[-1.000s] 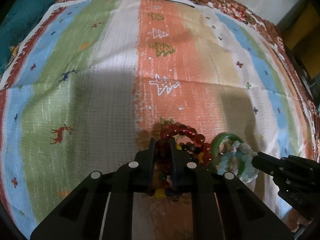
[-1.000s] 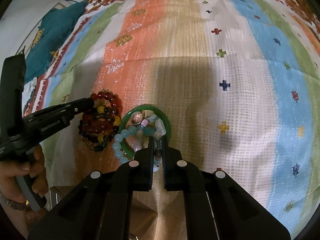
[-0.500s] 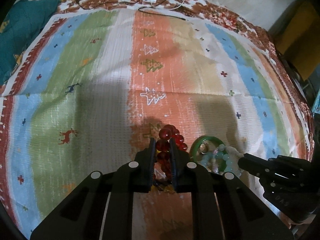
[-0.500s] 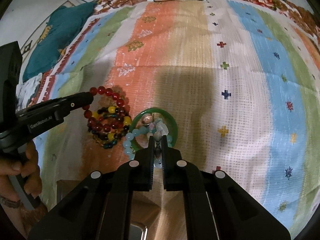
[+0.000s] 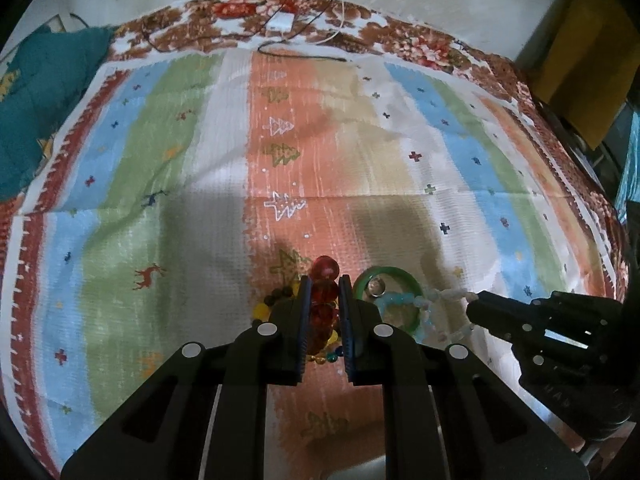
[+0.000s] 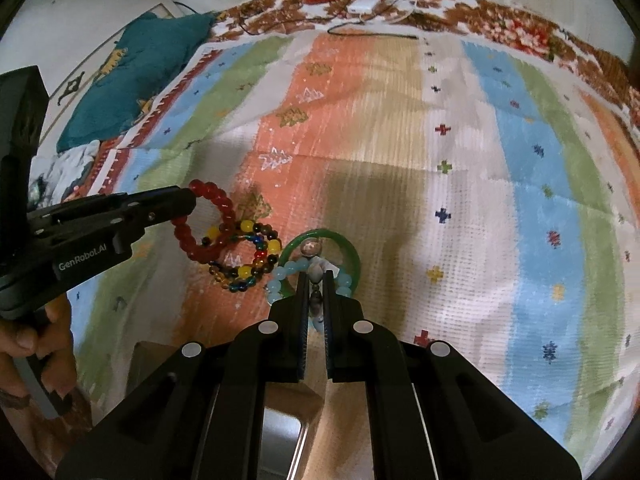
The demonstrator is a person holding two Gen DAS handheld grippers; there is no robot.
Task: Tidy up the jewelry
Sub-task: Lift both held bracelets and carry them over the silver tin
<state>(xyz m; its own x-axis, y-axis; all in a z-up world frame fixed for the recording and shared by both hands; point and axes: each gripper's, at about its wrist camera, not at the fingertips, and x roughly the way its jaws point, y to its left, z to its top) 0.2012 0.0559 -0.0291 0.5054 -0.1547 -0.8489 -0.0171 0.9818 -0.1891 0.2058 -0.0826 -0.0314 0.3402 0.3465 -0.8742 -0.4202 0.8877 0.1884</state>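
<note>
While the red bead bracelet [image 5: 325,293] sits pinched between its fingers, the left claw [image 5: 325,288] is clenched on it, a multicolored bead bracelet [image 6: 244,258] hanging tangled just below. Beside it to the right, the right claw [image 6: 316,280] grips a pale bead bracelet [image 6: 316,274] lying across a green bangle [image 6: 320,236] on the striped cloth [image 5: 360,160].

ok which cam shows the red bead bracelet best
The right wrist view: the red bead bracelet shows as nearly a full loop hanging from the left hand-held gripper. In the left wrist view only a few beads show, pinched between that gripper's fingers.
</note>
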